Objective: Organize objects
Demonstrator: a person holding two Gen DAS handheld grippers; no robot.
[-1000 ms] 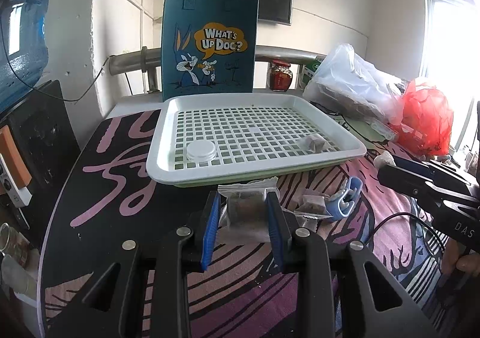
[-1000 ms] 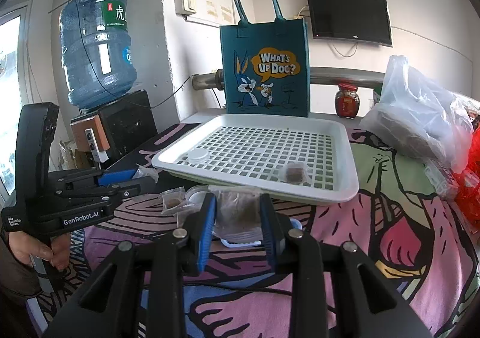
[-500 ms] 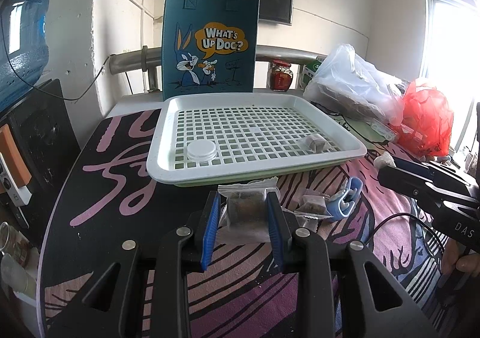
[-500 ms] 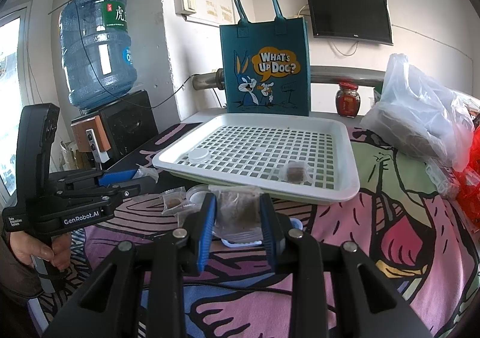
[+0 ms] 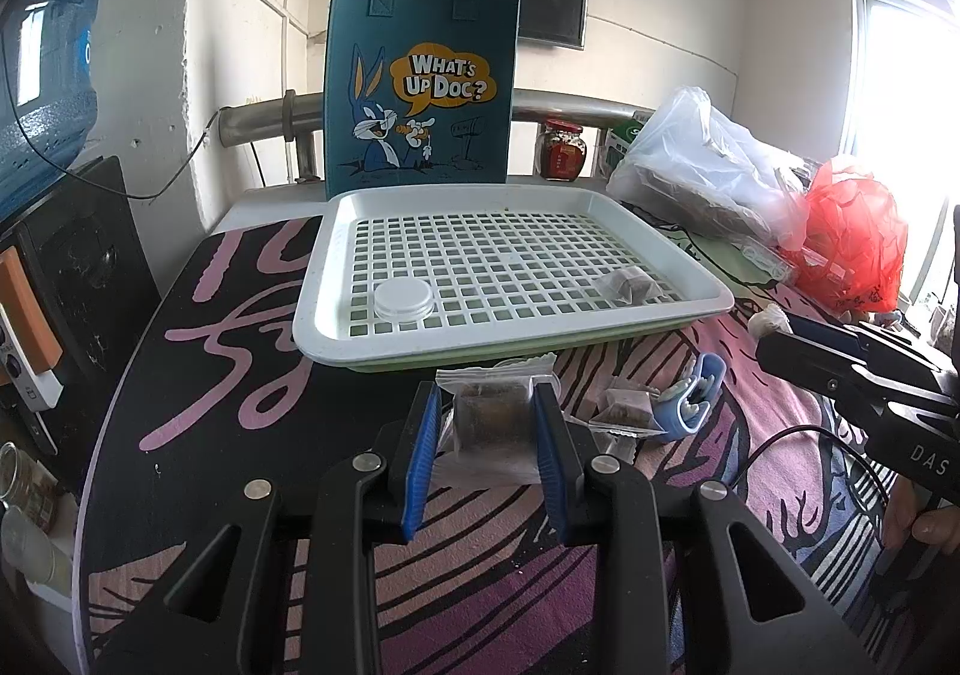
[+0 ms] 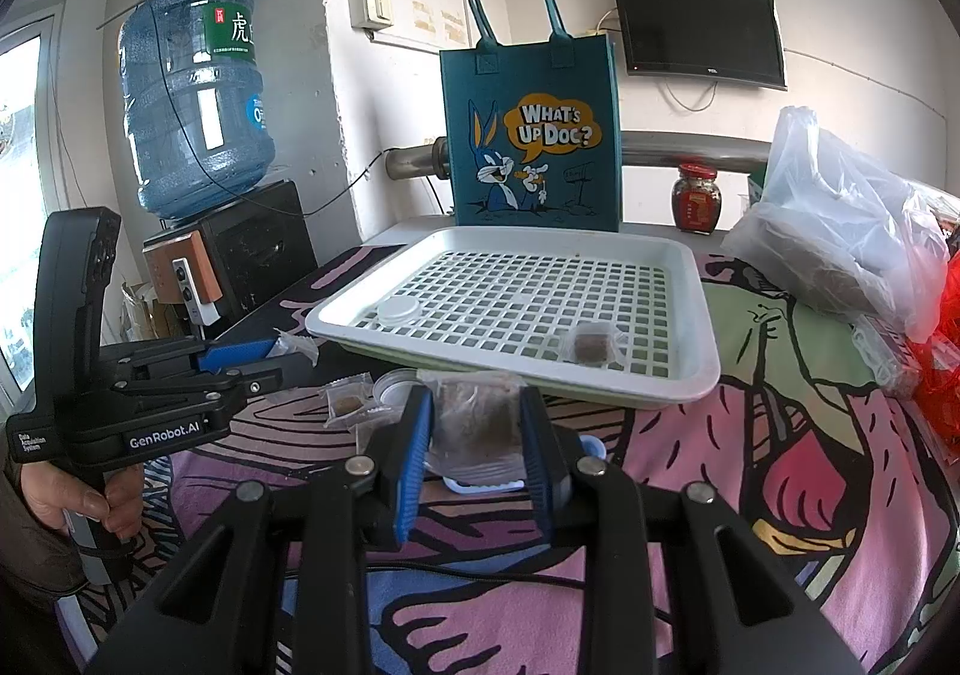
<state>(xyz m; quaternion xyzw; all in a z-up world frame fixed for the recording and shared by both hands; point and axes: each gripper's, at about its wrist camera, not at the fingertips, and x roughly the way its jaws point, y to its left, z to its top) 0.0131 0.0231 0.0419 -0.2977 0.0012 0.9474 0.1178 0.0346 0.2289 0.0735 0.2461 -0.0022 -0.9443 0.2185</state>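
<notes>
Low in each wrist view, the left gripper (image 5: pixel 487 435) pinched one clear packet (image 5: pixel 493 418) and the right gripper (image 6: pixel 474 429) pinched another packet (image 6: pixel 478 418), both short of the white tray (image 5: pixel 678 246) at mid-frame. The slick film could slip free before reaching it. The blue bag (image 5: pixel 420 93) read "WHAT'S UP DOC?"; the left gripper's body showed "GenRobot.AI".

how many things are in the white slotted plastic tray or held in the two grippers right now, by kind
clear plastic packets with brown contents: 3 (one in the white slotted plastic tray, one in the left gripper, one in the right gripper)
white round lid: 1 (in the tray)
total: 4
</notes>
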